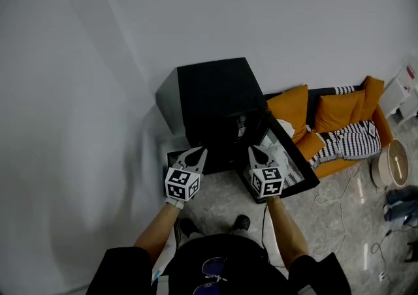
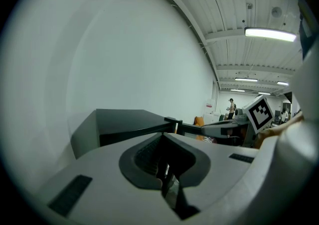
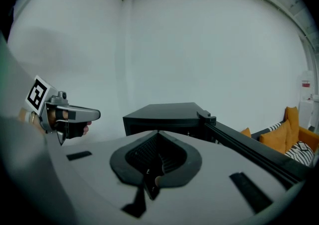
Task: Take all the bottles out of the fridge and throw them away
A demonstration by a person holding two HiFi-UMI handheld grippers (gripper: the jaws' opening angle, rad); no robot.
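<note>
A black mini fridge stands against the white wall, its door swung open to the right. No bottle shows in any view, and the fridge's inside is hidden from above. My left gripper hovers in front of the fridge's left front edge, jaws together and empty. Level with it, my right gripper is shut at the door's hinge side, with nothing in it. In the left gripper view the left gripper points past the fridge. The right gripper view shows the right gripper facing the fridge.
An orange sofa with a striped blanket stands right of the fridge. A round bin and loose cables lie on the floor at the right. The white wall fills the left. A person stands far off.
</note>
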